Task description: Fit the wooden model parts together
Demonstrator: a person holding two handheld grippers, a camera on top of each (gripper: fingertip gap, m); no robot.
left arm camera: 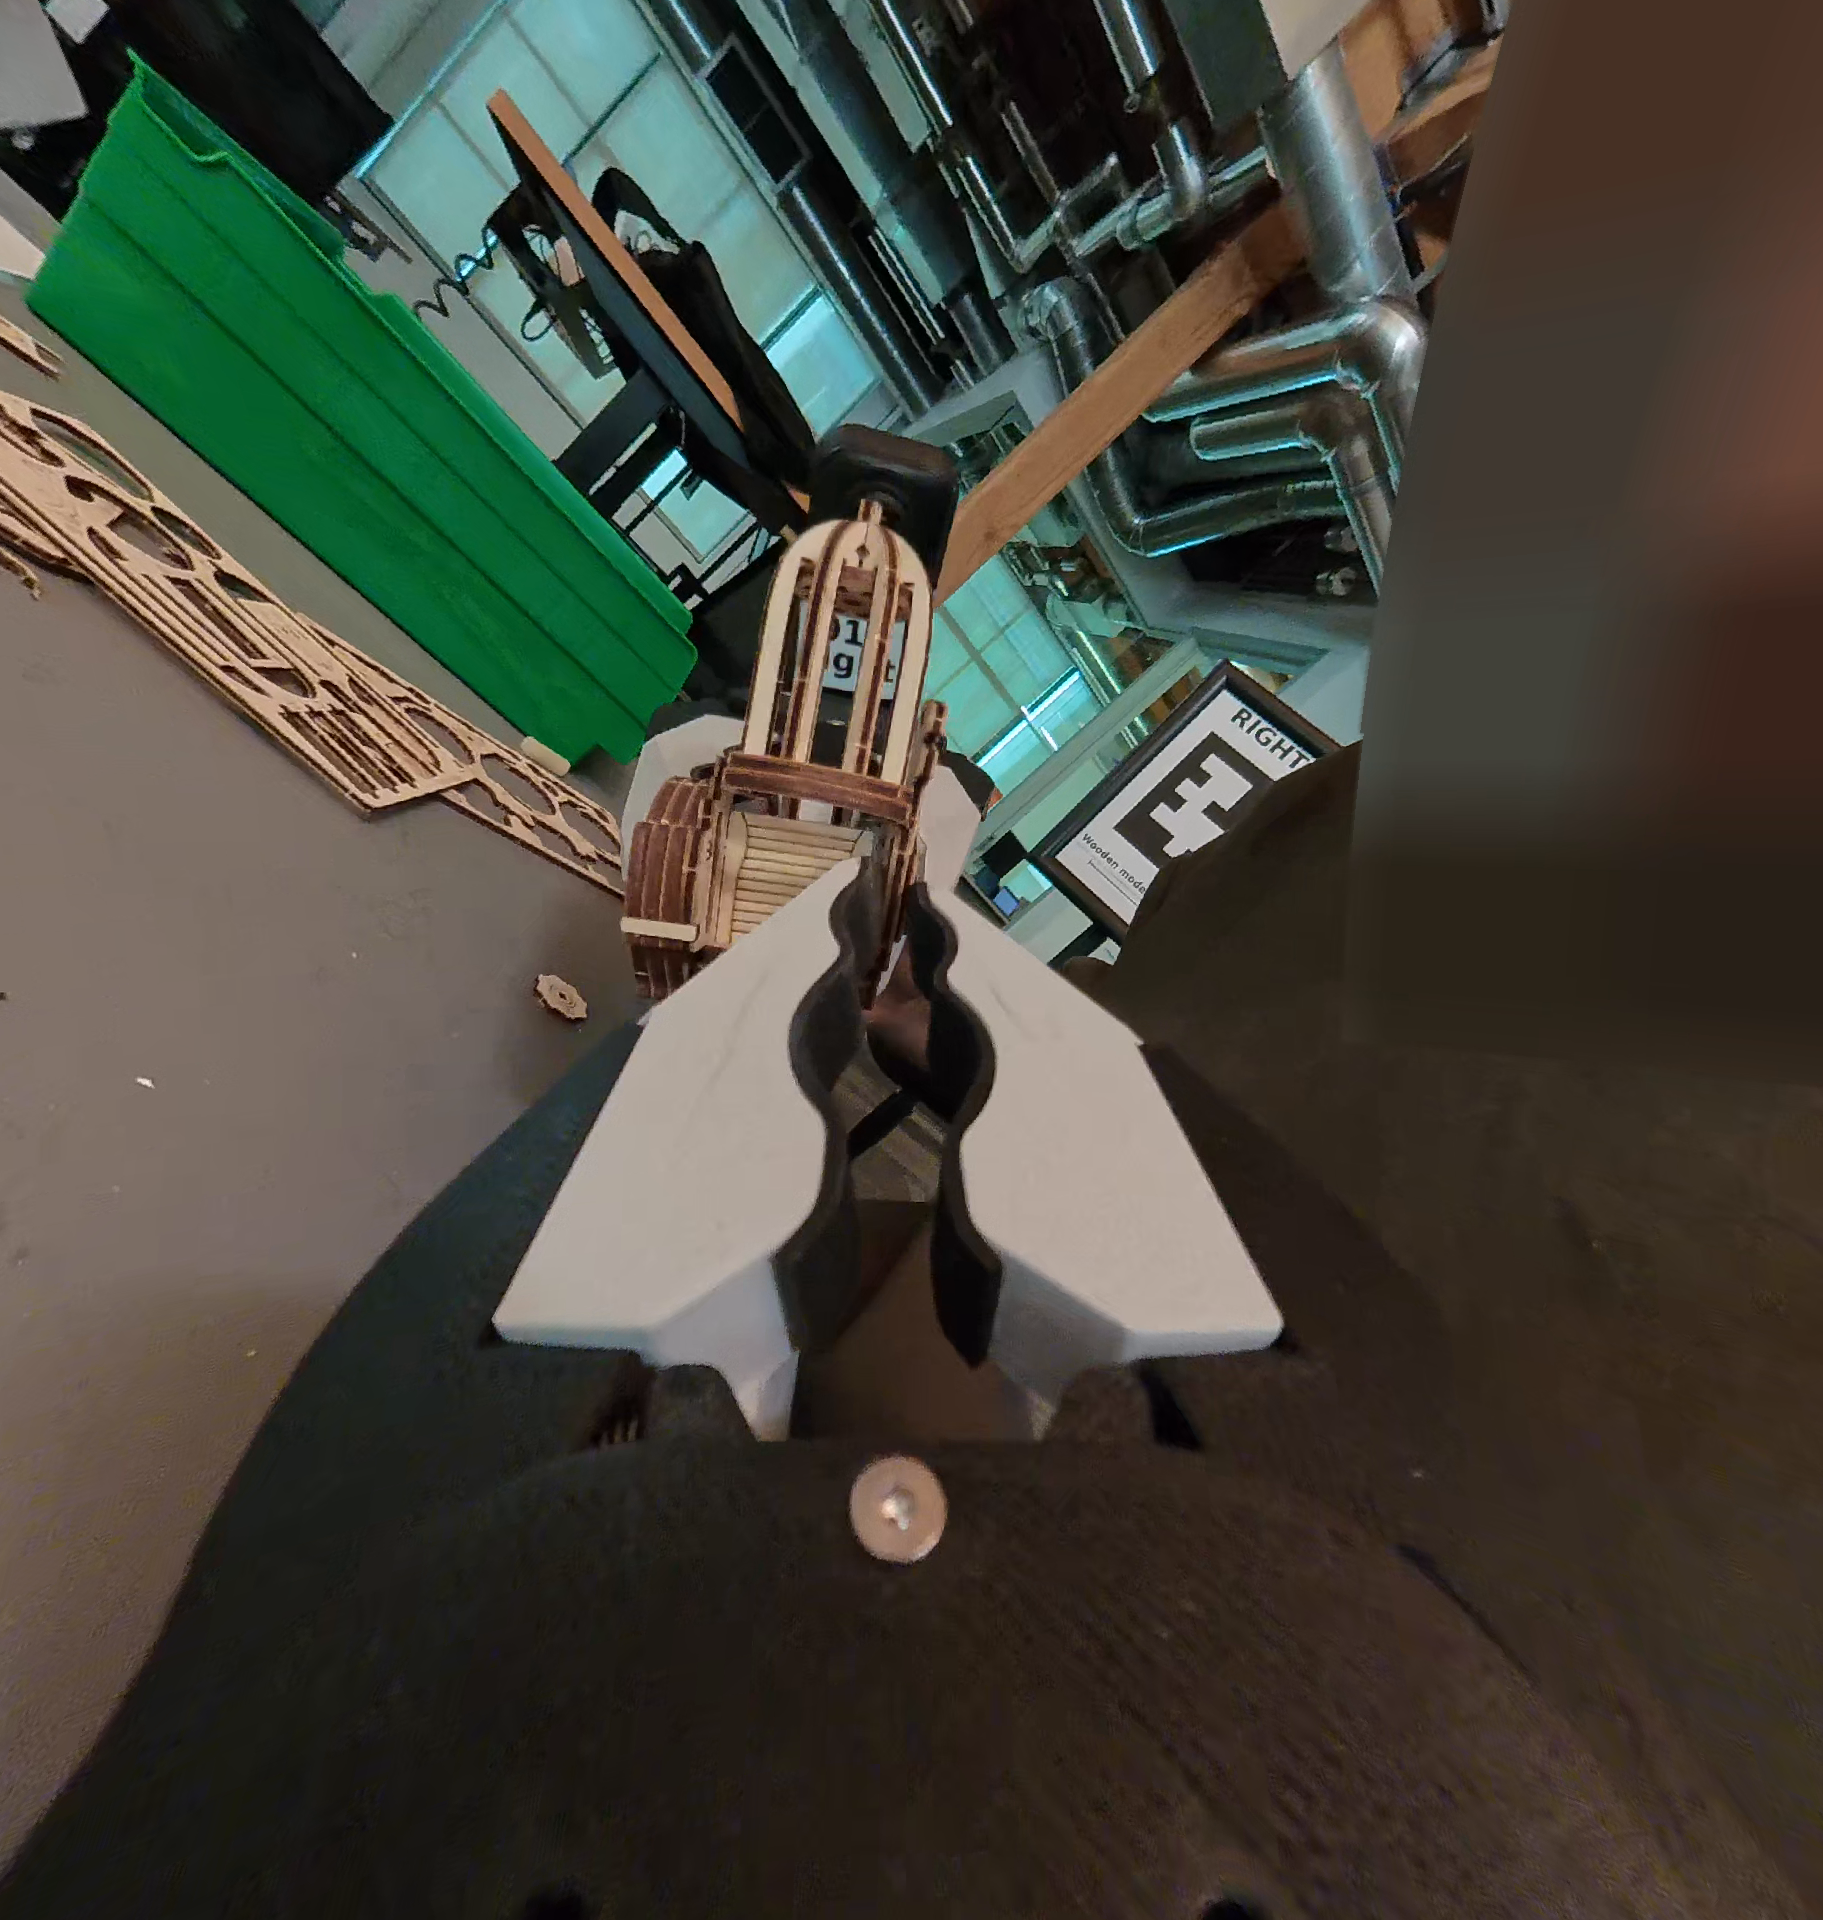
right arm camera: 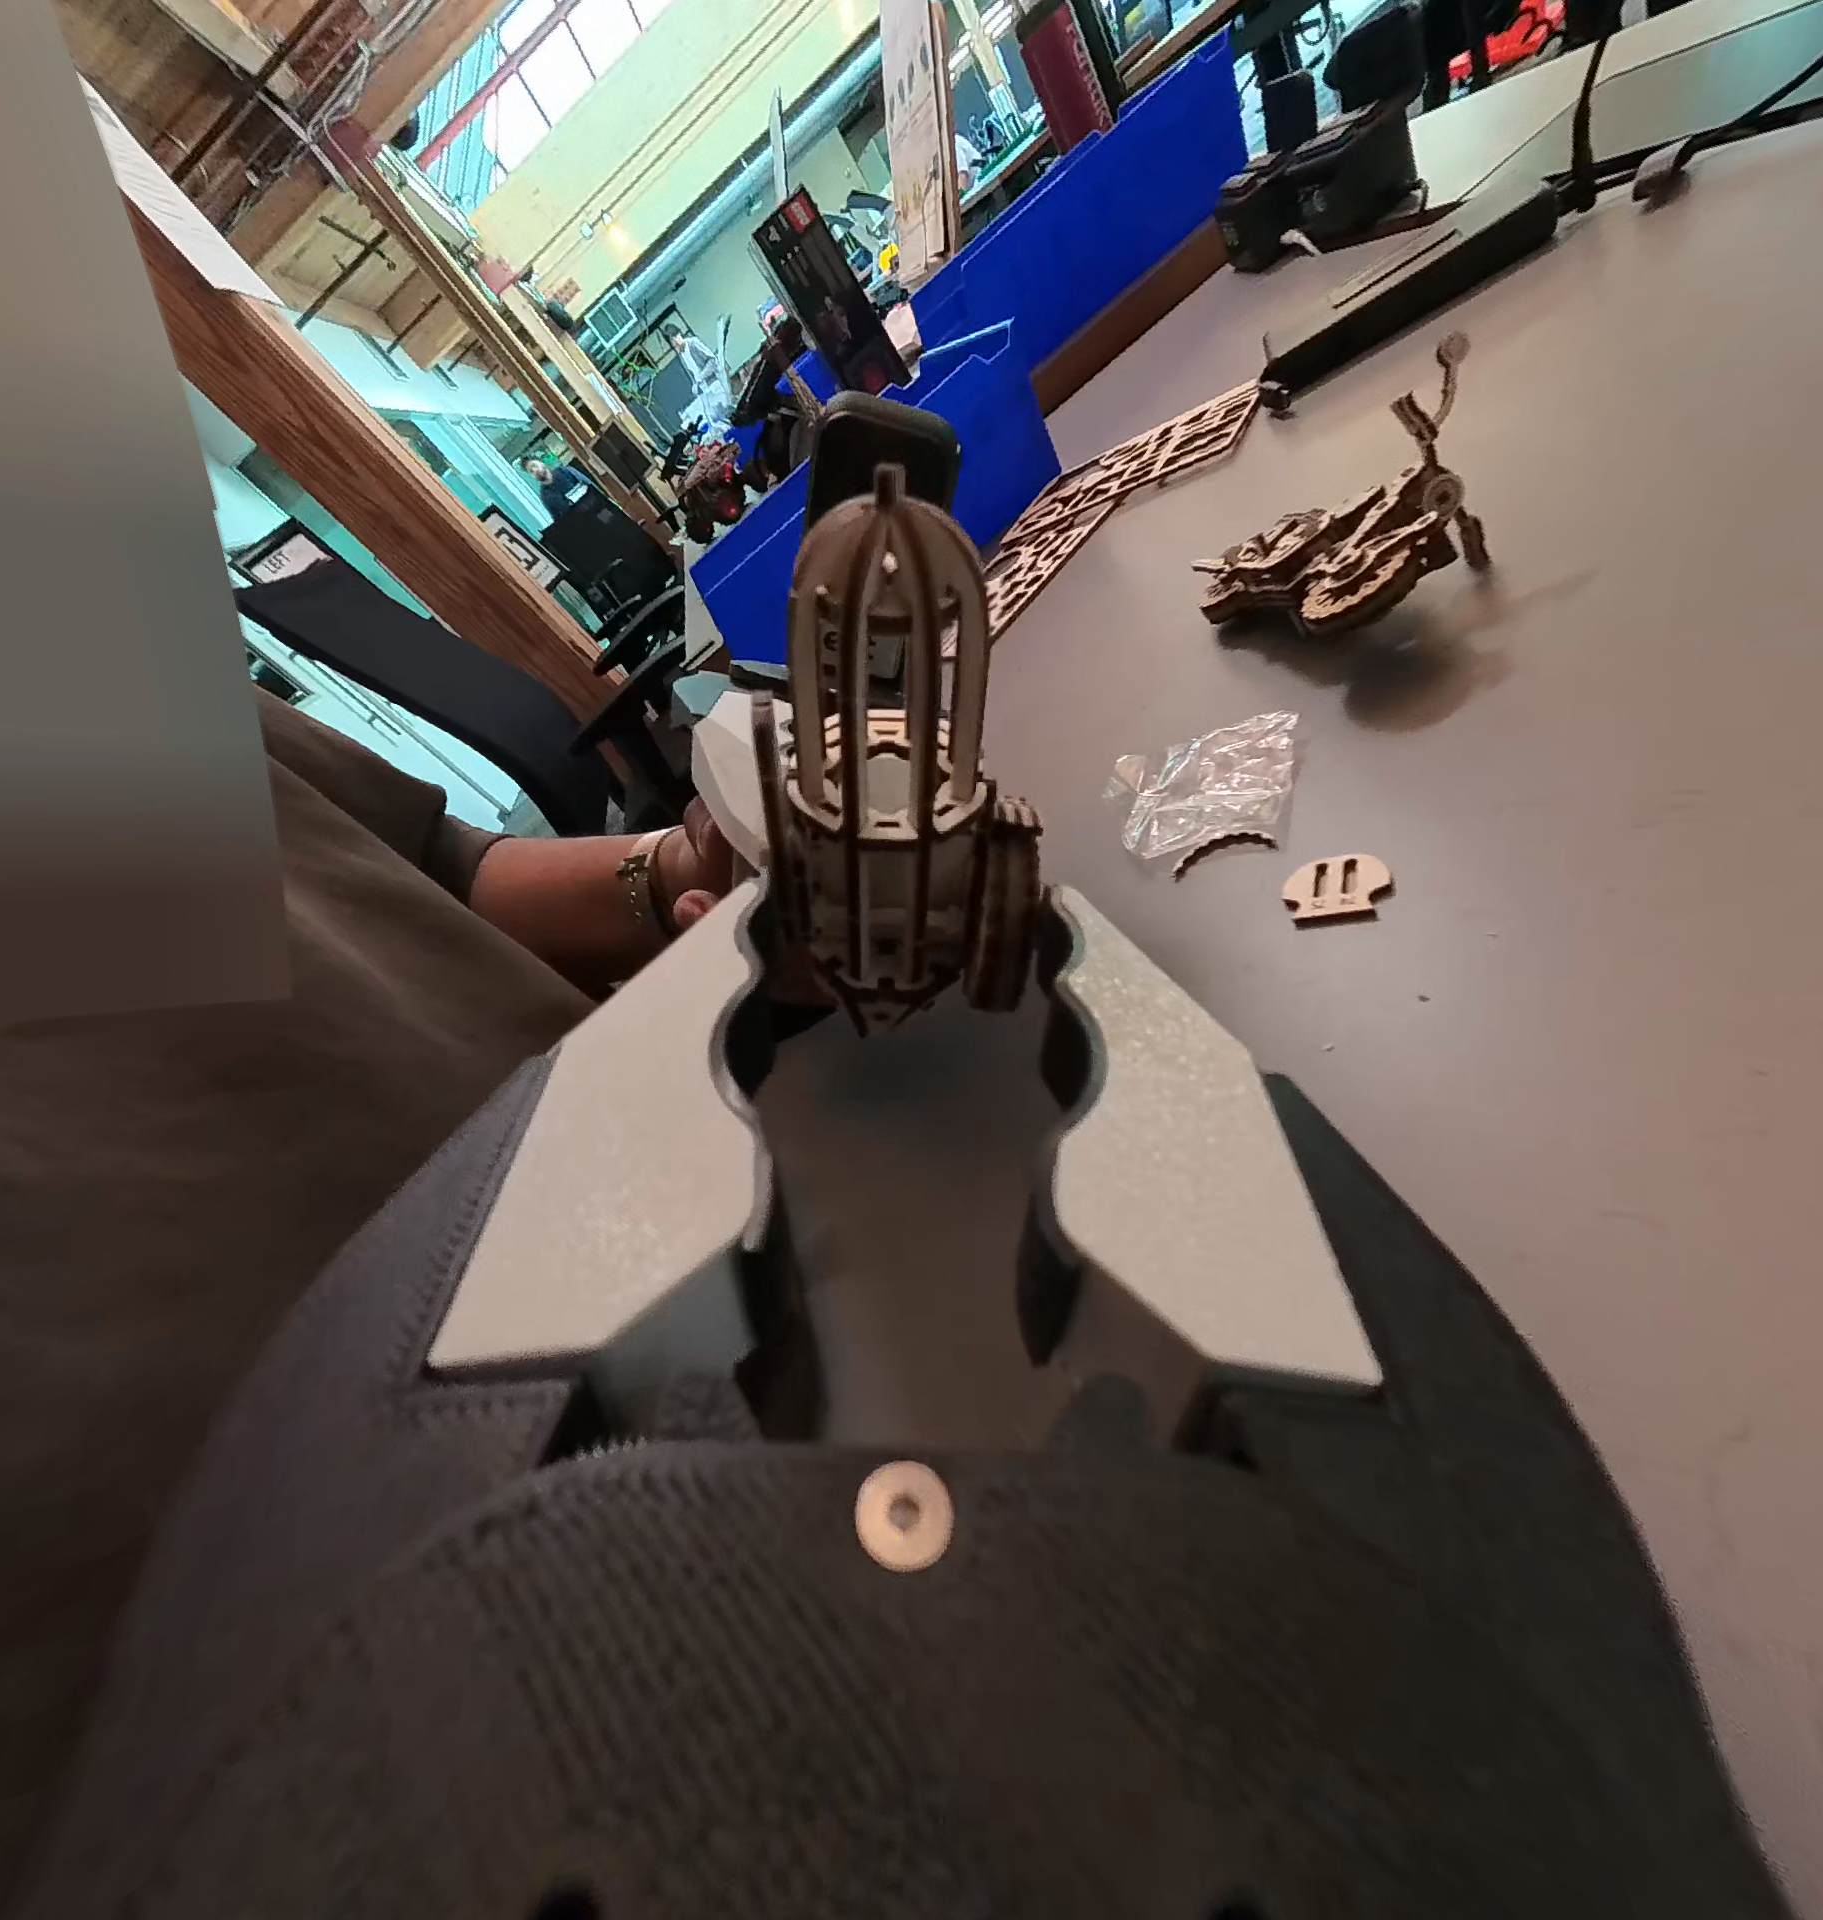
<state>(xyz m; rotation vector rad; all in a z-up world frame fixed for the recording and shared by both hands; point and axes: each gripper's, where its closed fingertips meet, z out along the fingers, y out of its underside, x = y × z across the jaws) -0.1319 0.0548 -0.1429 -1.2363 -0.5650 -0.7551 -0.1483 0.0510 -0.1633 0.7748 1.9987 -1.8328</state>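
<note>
A partly built wooden model (left arm camera: 782, 831) with a ribbed round body and a tall arched cage is held up between both grippers above the grey table (left arm camera: 211, 1039). My left gripper (left arm camera: 891, 883) is nearly closed on a thin edge at the model's near side. In the right wrist view the model (right arm camera: 886, 831) sits between my right gripper's (right arm camera: 902, 920) widely spread fingertips, which press on its two sides. The other gripper's black mount (right arm camera: 886, 447) shows behind the cage. A hand (right arm camera: 699, 862) holds the left gripper.
A green bin (left arm camera: 346, 416) and cut-out wooden sheets (left arm camera: 211, 623) lie left, with a small gear piece (left arm camera: 561, 1000). On the right side lie a second wooden assembly (right arm camera: 1343, 571), a plastic bag (right arm camera: 1208, 779), a slotted piece (right arm camera: 1338, 888) and a blue bin (right arm camera: 990, 343). The right tips stand about 11 centimetres off the slotted piece (right arm camera: 1338, 888).
</note>
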